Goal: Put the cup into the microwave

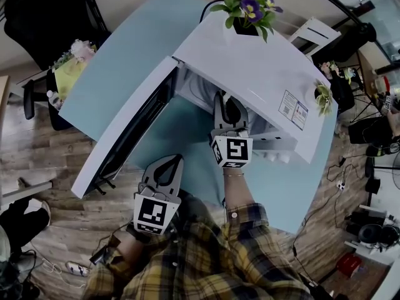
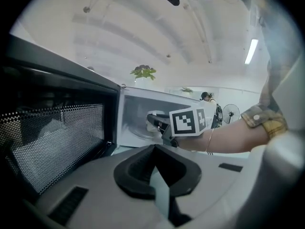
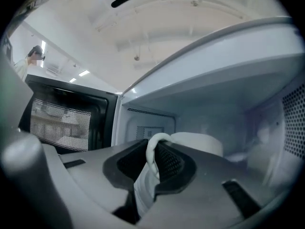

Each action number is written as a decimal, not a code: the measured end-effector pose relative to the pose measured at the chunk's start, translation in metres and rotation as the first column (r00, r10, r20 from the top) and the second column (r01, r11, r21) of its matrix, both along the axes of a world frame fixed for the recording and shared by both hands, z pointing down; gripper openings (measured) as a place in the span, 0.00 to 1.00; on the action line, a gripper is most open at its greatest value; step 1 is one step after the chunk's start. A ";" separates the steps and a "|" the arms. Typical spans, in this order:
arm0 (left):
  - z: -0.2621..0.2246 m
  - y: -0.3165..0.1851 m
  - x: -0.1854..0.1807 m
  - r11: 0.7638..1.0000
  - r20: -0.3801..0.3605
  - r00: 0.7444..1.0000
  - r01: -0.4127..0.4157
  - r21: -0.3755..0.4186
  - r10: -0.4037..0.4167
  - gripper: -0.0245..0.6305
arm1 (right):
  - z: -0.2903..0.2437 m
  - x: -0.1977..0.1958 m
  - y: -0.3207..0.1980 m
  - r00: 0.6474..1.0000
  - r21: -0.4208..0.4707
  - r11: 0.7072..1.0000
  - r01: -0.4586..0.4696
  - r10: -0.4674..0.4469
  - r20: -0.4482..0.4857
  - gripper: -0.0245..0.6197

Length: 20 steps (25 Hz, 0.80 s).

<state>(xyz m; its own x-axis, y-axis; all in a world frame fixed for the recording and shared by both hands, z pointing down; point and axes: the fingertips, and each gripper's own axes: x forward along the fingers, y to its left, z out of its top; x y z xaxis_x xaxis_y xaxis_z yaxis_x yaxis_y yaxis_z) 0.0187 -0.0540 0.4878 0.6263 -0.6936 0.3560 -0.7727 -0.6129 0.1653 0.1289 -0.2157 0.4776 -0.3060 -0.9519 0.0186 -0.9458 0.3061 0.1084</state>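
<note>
The white microwave stands on the light-blue table with its door swung wide to the left. My right gripper reaches level into the cavity. It is shut on the handle of a white cup, which is inside the oven just past the jaws. From the left gripper view, the right gripper and the cup show within the cavity. My left gripper stays outside, in front of the open door, pointing slightly down. Its jaws are together with nothing in them.
A pot of purple flowers sits on top of the microwave, and a small plant is at its right end. The round table ends close behind and to the right. A chair stands at the left, with cables on the floor.
</note>
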 end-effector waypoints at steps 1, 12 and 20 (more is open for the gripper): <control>0.000 0.000 0.000 1.000 0.000 1.000 0.001 0.000 -0.001 0.03 | 0.000 -0.001 0.000 1.000 0.001 1.000 -0.005 0.005 0.003 0.12; 0.000 -0.001 0.002 1.000 -0.009 1.000 0.010 0.001 -0.010 0.03 | 0.017 -0.006 0.012 1.000 -0.058 0.998 -0.021 0.020 -0.021 0.11; -0.001 0.001 -0.002 1.000 -0.017 1.000 0.027 0.001 -0.027 0.03 | 0.030 -0.012 0.005 0.999 -0.116 0.993 -0.027 0.024 -0.025 0.11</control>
